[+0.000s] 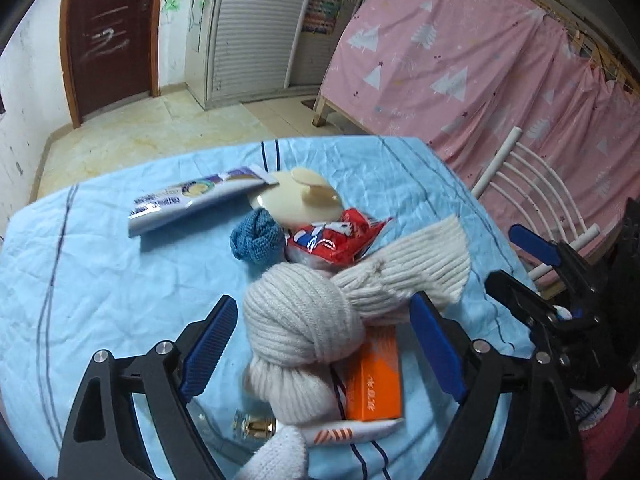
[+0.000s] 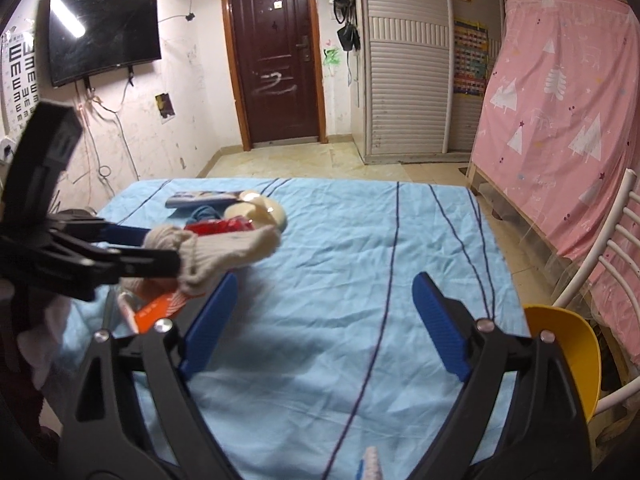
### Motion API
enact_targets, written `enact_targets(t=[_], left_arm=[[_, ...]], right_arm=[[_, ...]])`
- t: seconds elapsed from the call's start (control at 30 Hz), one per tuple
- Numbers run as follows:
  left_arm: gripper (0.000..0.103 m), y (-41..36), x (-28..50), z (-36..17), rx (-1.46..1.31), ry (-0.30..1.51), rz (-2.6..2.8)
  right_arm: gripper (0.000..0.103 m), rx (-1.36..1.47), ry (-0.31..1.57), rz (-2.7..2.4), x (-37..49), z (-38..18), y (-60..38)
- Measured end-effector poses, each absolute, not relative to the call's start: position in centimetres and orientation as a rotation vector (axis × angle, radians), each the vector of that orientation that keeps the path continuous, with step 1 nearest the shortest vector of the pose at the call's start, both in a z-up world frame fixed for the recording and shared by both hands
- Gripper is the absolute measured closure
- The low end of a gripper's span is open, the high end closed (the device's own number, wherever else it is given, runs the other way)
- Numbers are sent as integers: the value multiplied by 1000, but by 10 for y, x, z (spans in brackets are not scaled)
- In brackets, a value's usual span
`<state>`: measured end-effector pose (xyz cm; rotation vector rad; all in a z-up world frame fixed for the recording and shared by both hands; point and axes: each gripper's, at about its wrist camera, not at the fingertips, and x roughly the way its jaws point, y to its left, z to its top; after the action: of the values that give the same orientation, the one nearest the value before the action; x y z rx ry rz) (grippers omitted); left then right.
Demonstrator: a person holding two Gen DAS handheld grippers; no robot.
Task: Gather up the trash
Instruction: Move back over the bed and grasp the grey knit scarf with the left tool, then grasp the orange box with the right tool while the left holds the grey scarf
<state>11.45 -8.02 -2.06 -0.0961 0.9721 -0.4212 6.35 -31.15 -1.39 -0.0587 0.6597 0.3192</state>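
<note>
The left claw (image 1: pixel 322 344) stands wide open, straddling the knotted white sock (image 1: pixel 304 320) on the desk (image 1: pixel 100 280) — holding nothing. Steer past it toward the red wrapper (image 1: pixel 336 240) just beyond. The right claw (image 2: pixel 322 328) hangs open and empty — keep it clear.

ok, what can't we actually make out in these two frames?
- Orange box: left wrist view, far end under the knotted white sock.
- Glass bottle: body hidden by the left gripper.
- Toothbrush: right wrist view, cut off by bottom edge.
- Yellow bin: contents hidden by the right gripper.
</note>
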Motion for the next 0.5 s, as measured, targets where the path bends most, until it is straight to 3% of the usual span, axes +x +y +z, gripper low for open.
enact_targets(t=[0.1, 0.17, 0.23, 0.5], left_arm=[[25, -81, 113, -25, -102, 959, -432], [45, -81, 110, -24, -108, 941, -440], [53, -78, 108, -22, -131, 938, -459], [55, -60, 87, 5, -186, 825, -454]], right_arm=[[17, -78, 672, 322, 63, -17, -306], [17, -85, 679, 326, 63, -17, -302], [17, -85, 687, 338, 62, -18, -297], [12, -69, 754, 461, 59, -21, -264]])
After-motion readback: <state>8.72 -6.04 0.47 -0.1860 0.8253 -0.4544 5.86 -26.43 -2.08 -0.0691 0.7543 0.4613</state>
